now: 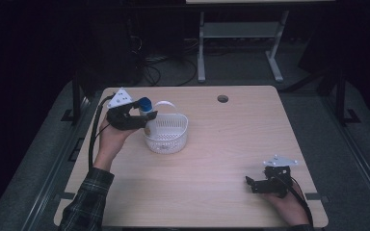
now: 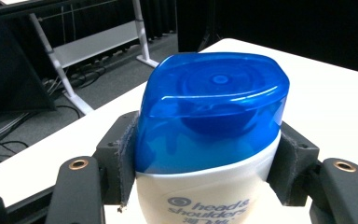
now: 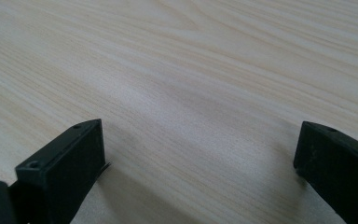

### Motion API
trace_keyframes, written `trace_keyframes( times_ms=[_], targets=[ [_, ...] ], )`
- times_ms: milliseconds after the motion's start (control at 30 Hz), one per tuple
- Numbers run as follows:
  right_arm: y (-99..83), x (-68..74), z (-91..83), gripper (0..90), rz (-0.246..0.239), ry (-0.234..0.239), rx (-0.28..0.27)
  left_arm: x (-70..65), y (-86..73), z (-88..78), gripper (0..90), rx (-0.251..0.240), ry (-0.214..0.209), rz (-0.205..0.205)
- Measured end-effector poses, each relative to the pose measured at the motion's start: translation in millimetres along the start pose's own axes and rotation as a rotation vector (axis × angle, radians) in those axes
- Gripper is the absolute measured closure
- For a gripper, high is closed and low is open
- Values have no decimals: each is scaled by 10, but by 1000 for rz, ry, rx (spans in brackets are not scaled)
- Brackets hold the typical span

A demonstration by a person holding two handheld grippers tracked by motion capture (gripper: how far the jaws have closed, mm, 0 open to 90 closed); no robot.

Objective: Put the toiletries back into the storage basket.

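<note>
A white shampoo bottle (image 2: 205,196) with a blue cap (image 2: 212,107) sits upright between the pads of my left gripper (image 2: 205,168), which is shut on it just below the cap. In the high view that left gripper (image 1: 142,118) holds the bottle (image 1: 146,107) over the left rim of a white slotted basket (image 1: 168,137). My right gripper (image 1: 250,184) rests near the table's front right, and its jaws (image 3: 200,158) stand wide apart over bare wood with nothing between them.
The light wooden table (image 1: 231,144) has a round cable hole (image 1: 222,98) near its far edge. Beyond the table stand white desk legs (image 1: 201,48) and loose cables on a dark floor.
</note>
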State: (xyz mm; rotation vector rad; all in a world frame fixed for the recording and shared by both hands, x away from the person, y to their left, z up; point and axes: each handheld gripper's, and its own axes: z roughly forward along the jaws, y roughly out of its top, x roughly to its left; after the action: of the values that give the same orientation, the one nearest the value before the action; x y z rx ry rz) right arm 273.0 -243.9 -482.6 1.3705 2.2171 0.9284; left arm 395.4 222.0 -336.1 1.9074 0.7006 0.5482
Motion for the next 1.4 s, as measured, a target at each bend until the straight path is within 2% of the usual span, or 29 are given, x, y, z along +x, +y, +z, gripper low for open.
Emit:
trace_keyframes(
  times_ms=[133, 233, 333, 567, 833, 967, 1100, 1233, 1333, 1400],
  targets=[
    [0, 0, 0, 12, 0, 0, 0, 1, -73, 46, 351, 13, -1, -9],
    [0, 0, 0, 13, -1, 0, 0, -8, -106, 97, 350, 42, -11, -3],
    [0, -1, 0, 13, -1, 0, 0, -23, -122, 115, 350, 36, -8, 2],
    [0, 0, 0, 13, 0, 0, 0, -41, -218, 180, 350, 61, -12, -7],
    [0, -1, 0, 12, -1, 0, 0, -52, -259, 228, 349, 86, -13, 4],
    [0, 0, 0, 13, 0, 0, 0, -59, -273, 247, 349, 97, -19, -3],
    [0, -1, 0, 13, -1, 0, 0, -74, -280, 269, 349, 116, -21, 11],
    [0, 0, 0, 13, 0, -1, 0, -86, -314, 280, 348, 108, -16, 4],
    [0, 0, 0, 13, -1, -1, 0, -85, -350, 288, 348, 121, -17, 7],
    [0, -1, 0, 13, -1, -1, 0, -87, -374, 281, 347, 109, -20, 3]
  ],
)
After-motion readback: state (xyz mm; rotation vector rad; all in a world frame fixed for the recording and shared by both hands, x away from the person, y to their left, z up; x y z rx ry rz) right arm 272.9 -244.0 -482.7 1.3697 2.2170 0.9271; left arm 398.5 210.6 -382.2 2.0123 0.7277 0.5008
